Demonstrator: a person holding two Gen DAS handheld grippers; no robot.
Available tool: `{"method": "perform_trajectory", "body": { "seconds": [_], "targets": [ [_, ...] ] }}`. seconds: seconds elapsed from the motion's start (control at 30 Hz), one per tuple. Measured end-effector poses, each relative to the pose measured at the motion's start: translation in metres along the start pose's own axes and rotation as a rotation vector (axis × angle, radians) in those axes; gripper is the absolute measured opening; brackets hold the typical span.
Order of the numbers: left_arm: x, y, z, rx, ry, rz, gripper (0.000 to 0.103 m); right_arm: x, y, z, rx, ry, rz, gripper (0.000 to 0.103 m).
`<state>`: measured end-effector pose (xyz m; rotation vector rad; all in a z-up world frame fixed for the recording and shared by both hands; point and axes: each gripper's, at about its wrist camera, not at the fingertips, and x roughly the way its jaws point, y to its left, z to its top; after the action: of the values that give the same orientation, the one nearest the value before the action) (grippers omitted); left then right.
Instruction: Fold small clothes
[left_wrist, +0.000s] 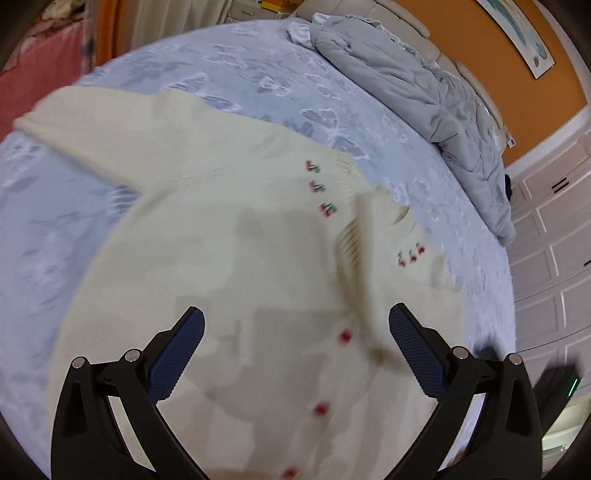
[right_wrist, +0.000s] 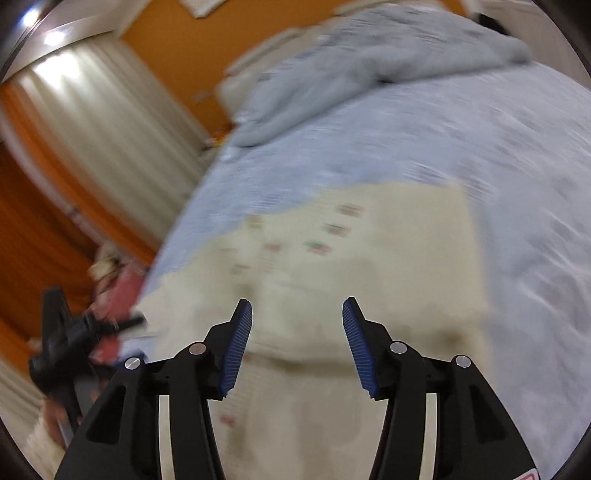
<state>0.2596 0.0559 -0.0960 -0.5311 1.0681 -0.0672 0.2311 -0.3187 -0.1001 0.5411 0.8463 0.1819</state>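
A small cream knit cardigan (left_wrist: 221, 229) with red buttons and cherry embroidery lies on the pale blue bedspread (left_wrist: 229, 62). One sleeve stretches to the upper left in the left wrist view. My left gripper (left_wrist: 297, 321) is open and empty, just above the cardigan's button row. The cardigan also shows, blurred, in the right wrist view (right_wrist: 388, 258), with one side folded over into a straight edge. My right gripper (right_wrist: 297, 314) is open and empty over the cardigan's lower part. The left gripper shows as a dark blur at the left of the right wrist view (right_wrist: 70, 339).
A rumpled grey quilt (left_wrist: 413, 92) lies along the far side of the bed by the padded headboard. White wardrobe doors (left_wrist: 554, 236) stand at the right. Orange wall and pale curtains (right_wrist: 103, 122) border the bed. Pink fabric (left_wrist: 40, 74) sits beyond the bed's left edge.
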Motion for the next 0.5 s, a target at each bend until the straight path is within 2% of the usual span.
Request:
{"method": "perform_trajectory", "body": {
  "seconds": [0.07,0.13,0.23,0.27,0.3,0.33,0.37,0.4,0.47,0.5],
  "targets": [
    [0.028,-0.017,0.008,0.023,0.021,-0.01,0.098,-0.001,-0.027,-0.007,0.033,0.027,-0.069,0.052],
    [0.058,-0.028,0.016,0.033,0.048,0.013,0.098,0.004,-0.046,-0.007,0.062,0.037,-0.109,0.052],
    [0.099,-0.03,0.021,0.014,0.095,0.078,0.095,0.008,-0.064,-0.006,0.093,0.025,-0.144,0.062],
    [0.103,-0.031,0.021,0.023,0.074,0.098,0.088,0.016,-0.069,-0.001,0.101,0.02,-0.158,0.062],
    [0.104,-0.033,0.022,0.042,0.057,0.122,0.074,0.022,-0.069,0.004,0.107,0.018,-0.162,0.062],
    [0.105,-0.036,0.024,0.072,0.055,0.143,0.066,0.032,-0.072,0.01,0.118,0.018,-0.162,0.064],
    [0.105,-0.037,0.026,0.092,0.06,0.134,0.049,0.037,-0.071,0.014,0.126,0.015,-0.174,0.064],
    [0.104,-0.038,0.029,0.109,0.065,0.122,0.038,0.038,-0.071,0.014,0.13,0.011,-0.176,0.064],
    [0.091,-0.032,0.037,0.092,0.066,0.066,0.037,0.037,-0.067,0.018,0.137,-0.002,-0.171,0.064],
    [0.086,-0.026,0.042,0.076,0.054,0.051,0.044,0.036,-0.064,0.019,0.134,-0.013,-0.164,0.064]
  ]
}}
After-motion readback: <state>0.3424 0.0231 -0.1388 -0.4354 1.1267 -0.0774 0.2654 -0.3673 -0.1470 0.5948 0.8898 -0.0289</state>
